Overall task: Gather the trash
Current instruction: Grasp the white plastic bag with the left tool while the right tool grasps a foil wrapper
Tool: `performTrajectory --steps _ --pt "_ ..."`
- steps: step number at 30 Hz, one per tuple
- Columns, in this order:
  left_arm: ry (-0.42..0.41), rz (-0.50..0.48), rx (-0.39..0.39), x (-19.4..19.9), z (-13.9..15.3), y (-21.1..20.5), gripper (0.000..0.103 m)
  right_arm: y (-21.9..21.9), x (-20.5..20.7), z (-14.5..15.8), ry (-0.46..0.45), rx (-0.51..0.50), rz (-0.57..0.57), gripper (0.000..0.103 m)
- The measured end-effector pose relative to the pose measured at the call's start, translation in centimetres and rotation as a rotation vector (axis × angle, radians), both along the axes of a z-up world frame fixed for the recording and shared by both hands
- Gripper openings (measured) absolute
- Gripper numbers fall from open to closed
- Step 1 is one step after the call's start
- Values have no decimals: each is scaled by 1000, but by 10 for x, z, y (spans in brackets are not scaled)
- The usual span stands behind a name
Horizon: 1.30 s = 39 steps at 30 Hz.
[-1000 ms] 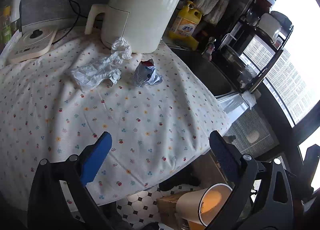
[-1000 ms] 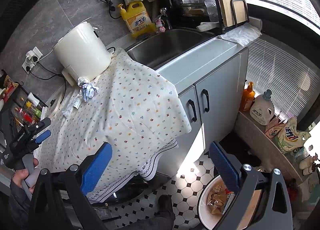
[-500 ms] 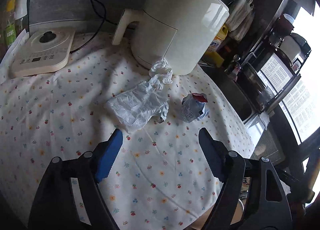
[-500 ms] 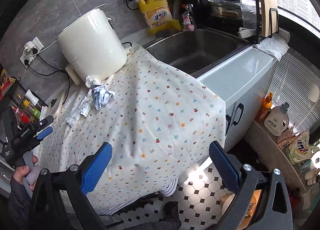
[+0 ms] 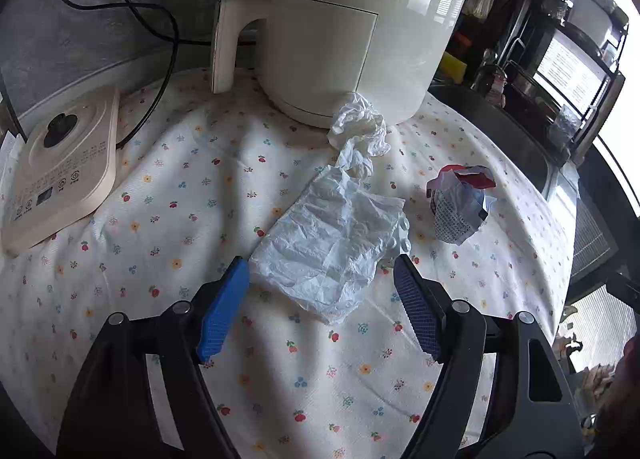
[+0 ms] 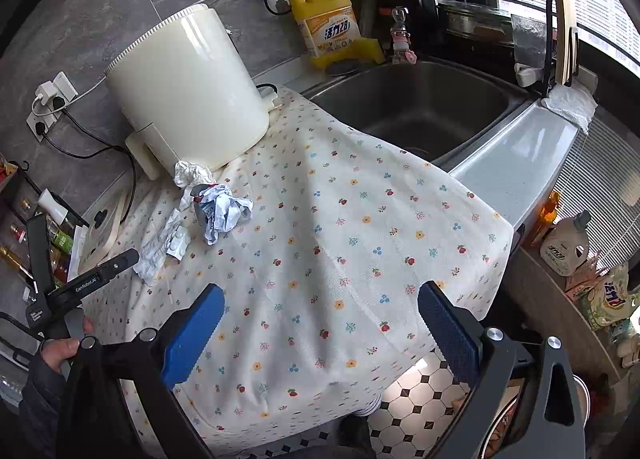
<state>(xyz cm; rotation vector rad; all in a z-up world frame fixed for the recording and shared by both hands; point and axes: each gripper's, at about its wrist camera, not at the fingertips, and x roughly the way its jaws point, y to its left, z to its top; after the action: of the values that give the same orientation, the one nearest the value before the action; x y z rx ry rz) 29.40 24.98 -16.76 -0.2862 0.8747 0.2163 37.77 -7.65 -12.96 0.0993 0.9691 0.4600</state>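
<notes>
Left wrist view: left gripper [image 5: 322, 279] angled down over the flower-print cloth surface [image 5: 168, 219], fingers [image 5: 222, 313] apart after narrowing just now, tips flanking the near end of the crumpled translucent white plastic bag [image 5: 332, 243], pads not yet on it. Bag lying flat, long axis running from the near fingertips up and right to a twisted knot [image 5: 360, 131] against the cream cylindrical appliance [image 5: 352, 27]. Just right, apart from it, a crushed blue-white-red paper wrapper [image 5: 460, 207]. Off left, a flat cream control base [image 5: 60, 163].

Right wrist view: right gripper [image 6: 320, 319] hovering over the cloth's front drape, fingers [image 6: 192, 335] spread wide, nothing between. Bag [image 6: 160, 247] and wrapper [image 6: 224, 211] far up left beside the appliance; steel sink [image 6: 420, 107] behind; a hand [image 6: 64, 343] at lower left gripping the other tool.
</notes>
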Motion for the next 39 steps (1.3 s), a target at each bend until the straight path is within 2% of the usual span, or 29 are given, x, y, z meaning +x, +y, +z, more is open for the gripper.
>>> performTrajectory --steps 9,11,12,13,14,15,16,26,31,37,38,39 --pt "112 -125 135 27 -24 -13 74 19 12 -6 10 -12 -11 95" --pt "117 -128 172 26 -26 -14 59 25 15 -8 17 -16 -3 95" --pt "124 -127 171 25 -26 -13 39 28 16 -10 21 -15 2 95" --pt "127 -118 164 24 -26 -10 25 31 18 -12 26 -13 7 95" --pt "120 -108 154 22 -25 -5 20 35 20 -13 31 -12 14 95" --pt "117 -100 136 20 -24 0 10 40 21 -15 35 -12 24 95" --pt "111 -91 116 18 -22 5 7 46 23 -16 37 -14 38 95" --pt "23 40 35 -20 0 47 5 111 42 -18 31 -33 189 92" --pt "13 110 16 -41 4 66 5 143 55 -23 41 -41 258 91" --pt "10 182 9 -69 7 80 5 177 73 -44 53 -88 302 94" --pt "10 190 8 -72 8 81 5 180 77 -49 59 -97 304 92" --pt "10 197 7 -75 8 82 5 183 80 -55 76 -100 310 85"
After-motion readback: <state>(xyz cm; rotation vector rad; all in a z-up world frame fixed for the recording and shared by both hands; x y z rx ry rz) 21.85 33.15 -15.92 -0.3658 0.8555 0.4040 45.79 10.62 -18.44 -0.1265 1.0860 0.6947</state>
